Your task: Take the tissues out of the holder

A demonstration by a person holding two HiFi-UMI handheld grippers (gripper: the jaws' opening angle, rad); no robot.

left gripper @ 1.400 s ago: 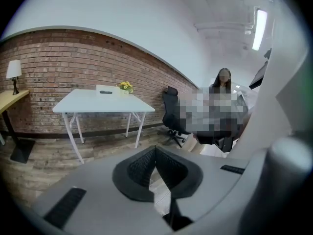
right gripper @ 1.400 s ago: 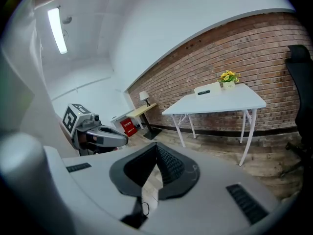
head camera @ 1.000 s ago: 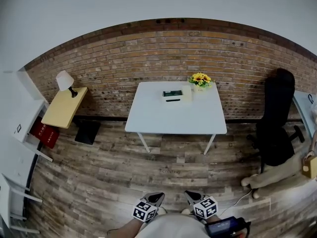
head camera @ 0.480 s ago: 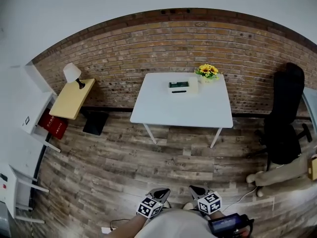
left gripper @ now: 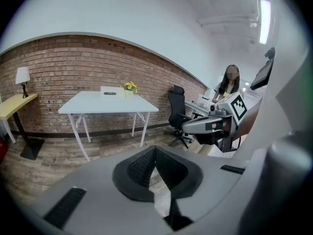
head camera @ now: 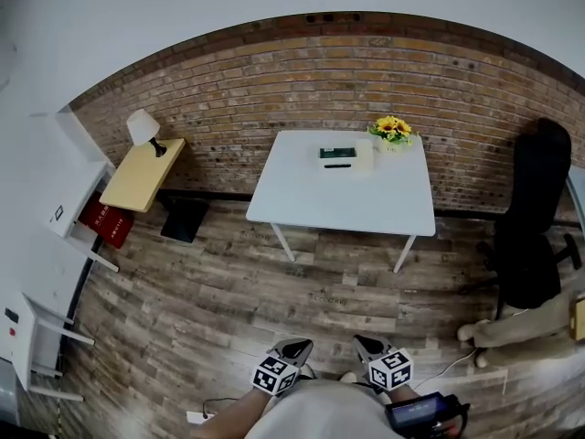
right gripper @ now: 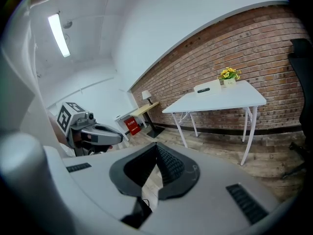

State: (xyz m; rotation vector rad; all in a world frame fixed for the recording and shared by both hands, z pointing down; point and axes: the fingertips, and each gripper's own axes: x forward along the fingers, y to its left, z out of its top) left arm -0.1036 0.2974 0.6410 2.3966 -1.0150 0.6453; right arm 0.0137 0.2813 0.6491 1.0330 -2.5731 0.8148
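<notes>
The tissue holder (head camera: pixel 345 156), a white box with a dark top, lies at the far side of the white table (head camera: pixel 343 199), next to a pot of yellow flowers (head camera: pixel 391 131). Both grippers hang low by the person's body, a long way from the table. The left gripper (head camera: pixel 294 347) and right gripper (head camera: pixel 366 346) are shut with nothing between their jaws. The left gripper view shows the holder (left gripper: pixel 111 90) small and distant beyond its own closed tips (left gripper: pixel 155 153). The right gripper view shows the holder (right gripper: pixel 208 88) beyond its closed tips (right gripper: pixel 156 151).
Wooden floor stretches between the person and the table. A black office chair (head camera: pixel 535 218) stands to the right, with someone's leg (head camera: pixel 512 326) below it. On the left are a yellow side table (head camera: pixel 137 176) with a lamp (head camera: pixel 144 128) and white shelving (head camera: pixel 55 227). A brick wall runs behind.
The head view has shifted, so the table and side furniture sit slightly further right in the picture. Both grippers stay shut and low near the body.
</notes>
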